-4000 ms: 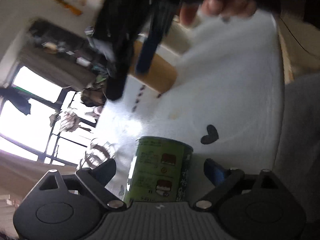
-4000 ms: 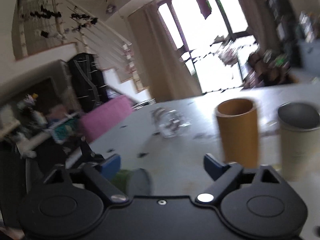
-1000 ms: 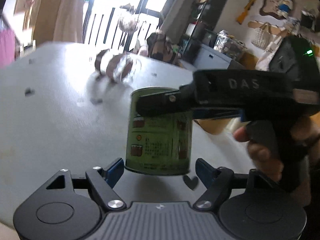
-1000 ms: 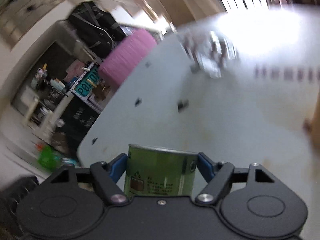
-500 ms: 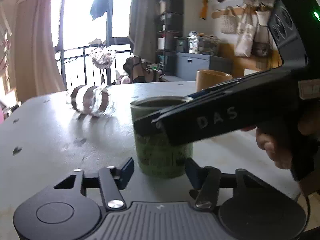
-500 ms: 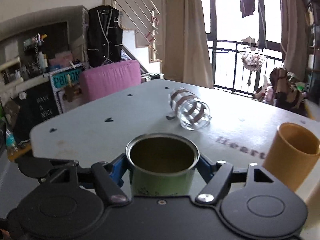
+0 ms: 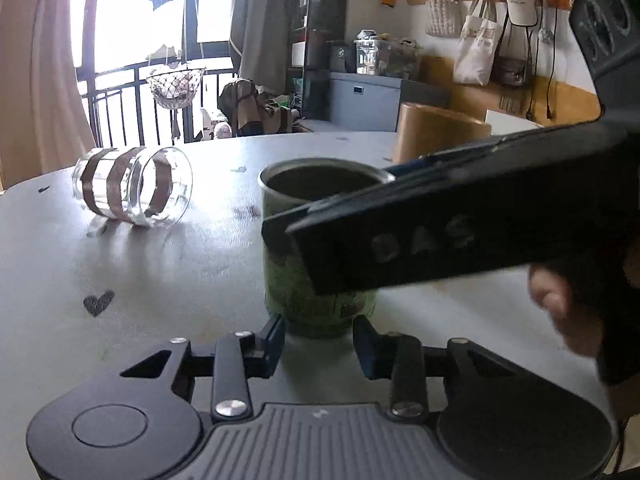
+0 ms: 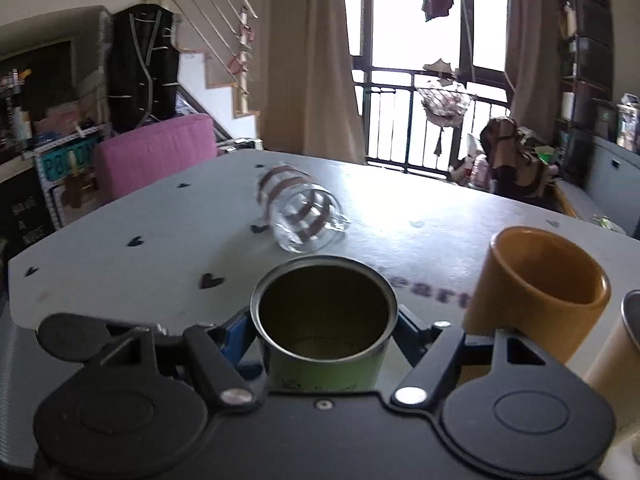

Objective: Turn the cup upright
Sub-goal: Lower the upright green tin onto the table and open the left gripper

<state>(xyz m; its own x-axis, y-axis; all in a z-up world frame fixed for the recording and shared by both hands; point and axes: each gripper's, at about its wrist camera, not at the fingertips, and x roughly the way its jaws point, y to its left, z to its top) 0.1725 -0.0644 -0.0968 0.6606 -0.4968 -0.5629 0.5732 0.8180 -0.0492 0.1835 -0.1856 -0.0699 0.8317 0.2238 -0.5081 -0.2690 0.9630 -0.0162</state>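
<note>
A green metal cup (image 7: pixel 316 304) stands upright on the grey table (image 7: pixel 168 276), mouth up. It also shows in the right wrist view (image 8: pixel 324 344). My right gripper (image 8: pixel 324 340) is shut on the green cup, a blue pad on each side of it. My left gripper (image 7: pixel 319 342) sits just in front of the cup's base, jaws partly open, not gripping it. A clear glass with brown stripes (image 7: pixel 134 192) lies on its side further back; it also shows in the right wrist view (image 8: pixel 302 214).
An orange cup (image 8: pixel 536 300) stands upright right of the green cup. A cream cup with a dark lid (image 8: pixel 620 348) stands at the far right. The table carries small black hearts (image 7: pixel 98 302). A pink chair (image 8: pixel 156 156) stands beyond the table's left edge.
The right gripper turned the green cup from tilted to upright and set it on the table. The left gripper's jaws narrowed and moved close to the cup's base.
</note>
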